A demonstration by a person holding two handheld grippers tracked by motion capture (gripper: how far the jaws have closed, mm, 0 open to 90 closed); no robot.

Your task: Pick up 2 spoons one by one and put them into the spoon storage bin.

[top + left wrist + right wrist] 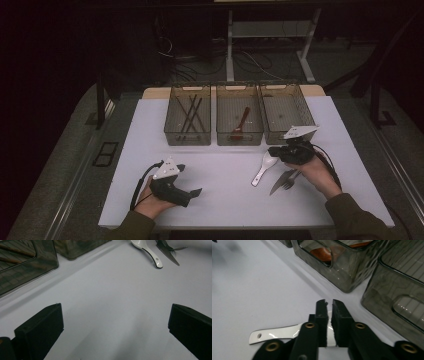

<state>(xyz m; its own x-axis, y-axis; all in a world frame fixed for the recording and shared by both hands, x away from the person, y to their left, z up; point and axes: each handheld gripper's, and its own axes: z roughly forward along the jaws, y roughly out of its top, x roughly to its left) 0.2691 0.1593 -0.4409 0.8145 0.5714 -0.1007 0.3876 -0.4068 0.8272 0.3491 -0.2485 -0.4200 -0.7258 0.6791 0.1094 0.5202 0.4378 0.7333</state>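
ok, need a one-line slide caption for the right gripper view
Right gripper shut on the white spoon on the white table, beside two smoked plastic bins.

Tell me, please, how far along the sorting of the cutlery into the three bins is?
Partly done: chopsticks lie in the left bin, a red spoon in the middle bin. In hand: the right gripper is shut on the white spoon. Left: a knife and fork on the table; the left gripper is open.
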